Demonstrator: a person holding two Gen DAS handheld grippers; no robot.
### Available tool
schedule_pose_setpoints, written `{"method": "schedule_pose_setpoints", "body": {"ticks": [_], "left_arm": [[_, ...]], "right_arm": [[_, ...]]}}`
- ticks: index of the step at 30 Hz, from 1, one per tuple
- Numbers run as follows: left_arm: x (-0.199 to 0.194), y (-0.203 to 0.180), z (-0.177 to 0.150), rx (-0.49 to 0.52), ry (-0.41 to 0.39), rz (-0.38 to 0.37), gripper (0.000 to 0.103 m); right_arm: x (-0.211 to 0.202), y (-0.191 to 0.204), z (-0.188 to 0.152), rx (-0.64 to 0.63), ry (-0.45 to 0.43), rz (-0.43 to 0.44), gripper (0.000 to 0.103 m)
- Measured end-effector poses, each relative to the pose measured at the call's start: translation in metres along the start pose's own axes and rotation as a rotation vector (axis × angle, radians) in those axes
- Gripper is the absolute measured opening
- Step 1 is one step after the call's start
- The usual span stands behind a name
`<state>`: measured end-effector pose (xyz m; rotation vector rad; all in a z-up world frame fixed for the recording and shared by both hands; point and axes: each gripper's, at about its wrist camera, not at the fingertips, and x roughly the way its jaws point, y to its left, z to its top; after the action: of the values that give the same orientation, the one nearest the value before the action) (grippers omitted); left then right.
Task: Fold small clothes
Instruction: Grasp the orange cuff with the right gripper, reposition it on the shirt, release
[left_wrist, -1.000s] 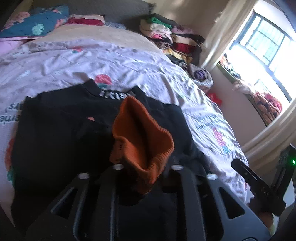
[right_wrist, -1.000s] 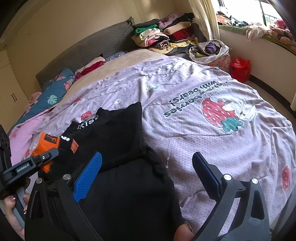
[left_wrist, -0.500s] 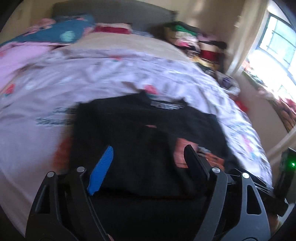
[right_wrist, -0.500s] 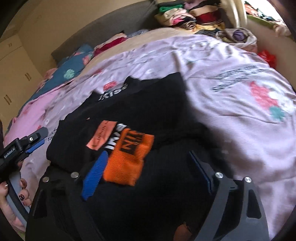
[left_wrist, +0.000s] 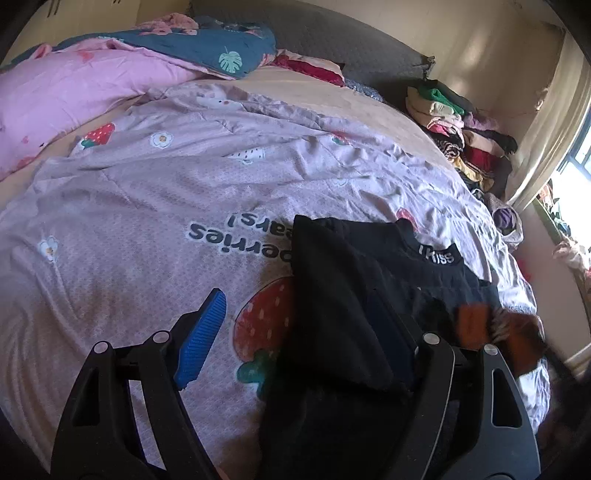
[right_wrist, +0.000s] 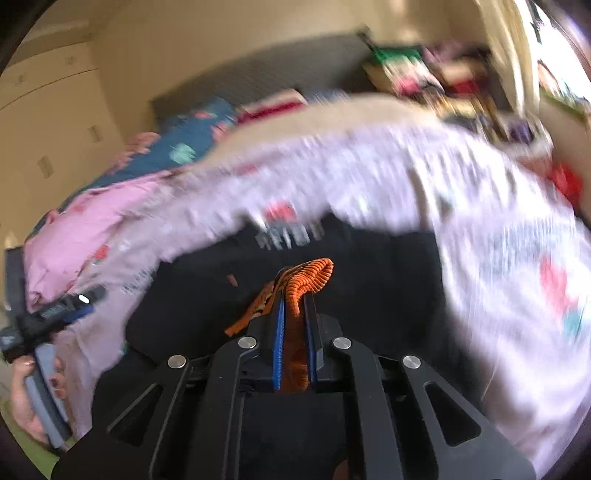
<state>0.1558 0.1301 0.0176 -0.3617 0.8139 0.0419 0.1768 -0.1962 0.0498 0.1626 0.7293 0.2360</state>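
Right now your right gripper (right_wrist: 293, 314) pinches the orange cuff (right_wrist: 295, 295) of the black sweater (left_wrist: 332, 295). Your left gripper (left_wrist: 295, 332) is spread wide, the sweater's edge between its fingers. At twelve o'clock lies the pink bedspread (left_wrist: 147, 206).

Bed (left_wrist: 155, 206) covered by a lilac sheet printed with strawberries, flowers and lettering. Grey padded headboard (left_wrist: 343, 40) against a cream wall (left_wrist: 491, 48). Pink duvet (left_wrist: 62, 99) and teal leaf-print pillow (left_wrist: 221, 48) at the head end. Heap of mixed clothes (left_wrist: 461, 133) in the far corner. Cream curtain (left_wrist: 546, 122) beside a bright window (left_wrist: 583, 162); sunlight patches on the wall.
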Motion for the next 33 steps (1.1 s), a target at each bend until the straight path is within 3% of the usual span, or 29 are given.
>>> {"method": "schedule_pose_setpoints", "body": {"ticks": [3,6,13,17,25,29,32,33], "left_arm": [[0.006,-0.019,0.004,0.043,-0.001,-0.016,0.071],[0.016,-0.040,0.005,0.077,0.015,-0.038,0.071],[0.043,-0.075,-0.004,0.164,0.078,-0.062,0.068],[0.053,-0.082,-0.014,0.185,0.110,-0.067,0.061],[0.072,-0.084,-0.028,0.225,0.179,-0.033,0.060],[0.078,-0.081,-0.035,0.238,0.197,-0.016,0.060],[0.079,-0.080,-0.037,0.246,0.196,-0.015,0.060],[0.079,-0.080,-0.038,0.246,0.197,-0.015,0.060]], "right_arm": [[-0.012,0.006,0.023,-0.076,-0.047,0.000,0.009],[-0.010,0.003,0.024,-0.125,-0.046,-0.039,0.009],[0.013,-0.019,-0.002,-0.085,0.027,-0.123,0.009],[0.019,-0.025,-0.011,-0.067,0.039,-0.140,0.009],[0.026,-0.036,-0.018,-0.028,0.068,-0.183,0.009],[0.027,-0.038,-0.019,-0.008,0.071,-0.230,0.016],[0.026,-0.037,-0.021,-0.013,0.071,-0.216,0.019],[0.026,-0.035,-0.021,-0.019,0.076,-0.208,0.026]]}}
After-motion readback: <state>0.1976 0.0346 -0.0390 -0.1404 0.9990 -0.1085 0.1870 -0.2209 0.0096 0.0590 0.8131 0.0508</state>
